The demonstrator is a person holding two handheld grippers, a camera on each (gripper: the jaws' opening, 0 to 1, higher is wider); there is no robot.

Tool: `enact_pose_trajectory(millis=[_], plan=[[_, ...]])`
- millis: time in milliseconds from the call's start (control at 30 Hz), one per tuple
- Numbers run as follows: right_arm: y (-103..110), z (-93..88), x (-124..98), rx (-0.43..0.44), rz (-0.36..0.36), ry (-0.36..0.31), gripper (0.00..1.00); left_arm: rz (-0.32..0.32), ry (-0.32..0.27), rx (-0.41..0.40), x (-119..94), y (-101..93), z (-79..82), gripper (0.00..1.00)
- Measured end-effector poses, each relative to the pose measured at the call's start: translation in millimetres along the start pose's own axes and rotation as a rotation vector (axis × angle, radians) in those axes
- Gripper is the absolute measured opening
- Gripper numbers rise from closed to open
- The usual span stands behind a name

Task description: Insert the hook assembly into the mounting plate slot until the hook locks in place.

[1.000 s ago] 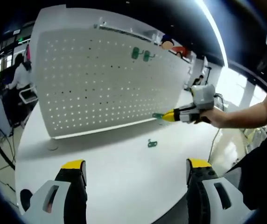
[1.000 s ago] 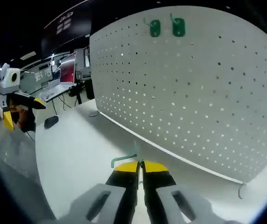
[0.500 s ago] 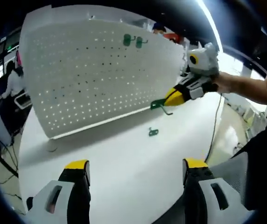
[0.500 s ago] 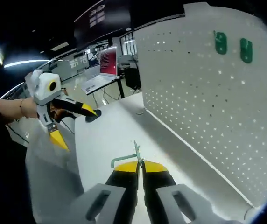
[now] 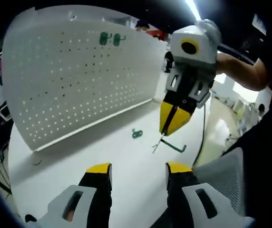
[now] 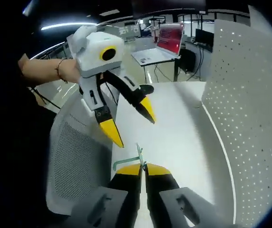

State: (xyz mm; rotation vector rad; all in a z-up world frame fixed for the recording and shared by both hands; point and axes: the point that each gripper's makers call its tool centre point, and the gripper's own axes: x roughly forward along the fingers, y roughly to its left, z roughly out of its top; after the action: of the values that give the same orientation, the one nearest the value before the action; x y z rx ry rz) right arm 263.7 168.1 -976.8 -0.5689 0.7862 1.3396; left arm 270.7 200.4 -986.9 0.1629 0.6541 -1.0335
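In the right gripper view we are pressing our right tongs (image 6: 142, 169) tight together on the hook assembly (image 6: 130, 160), a thin green wire piece bent at a right angle, with its slim tip sticking up just past the yellow rubbery tips. The same hook (image 5: 169, 144) is showing in the left gripper view, dangling below the closed yellow tips of the right tongs (image 5: 173, 127), just above the smooth white bench (image 5: 69, 154).

We are holding our left tongs (image 5: 138, 170) wide apart, nothing between the two black arms with their yellow caps. In the right gripper view the left tongs (image 6: 130, 123) are coming in from the left, a white boxy body over two spread, pointed yellow-tipped prongs, with a hand (image 6: 55, 71) gripping it behind.

A small green clip (image 5: 137, 134) is lying flat on the bench a little beyond the hook, apart from it. A grey mesh chair back (image 6: 76, 166) is standing beside the bench edge.

Farther off, the mounting plate (image 5: 74, 71) is standing upright on the bench, a large white curved-looking panel dotted with regular rows of small round holes. Two green hooks (image 5: 112, 39) are hanging side by side near its top edge. Behind the bench, a laptop with a red screen (image 6: 167, 40) is sitting open.
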Motion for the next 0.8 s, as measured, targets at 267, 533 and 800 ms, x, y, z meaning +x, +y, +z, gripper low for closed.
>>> enact_pose_trajectory(millis=[267,533,800], plan=[[18.2,-8.0,9.0,-0.048,0.097,0.098,0.00,-0.114,0.057,0.083,8.3,-26.4,-7.2,0.26],[30.8,-6.1,15.5,-0.082,0.153,0.126,0.00,-0.177,0.102,0.136,12.0,-40.8,-12.3,0.18],[36.8,-6.0,19.0,-0.094,0.182,0.142,0.00,-0.209,0.150,0.172,14.5,-49.2,-20.7,0.05]])
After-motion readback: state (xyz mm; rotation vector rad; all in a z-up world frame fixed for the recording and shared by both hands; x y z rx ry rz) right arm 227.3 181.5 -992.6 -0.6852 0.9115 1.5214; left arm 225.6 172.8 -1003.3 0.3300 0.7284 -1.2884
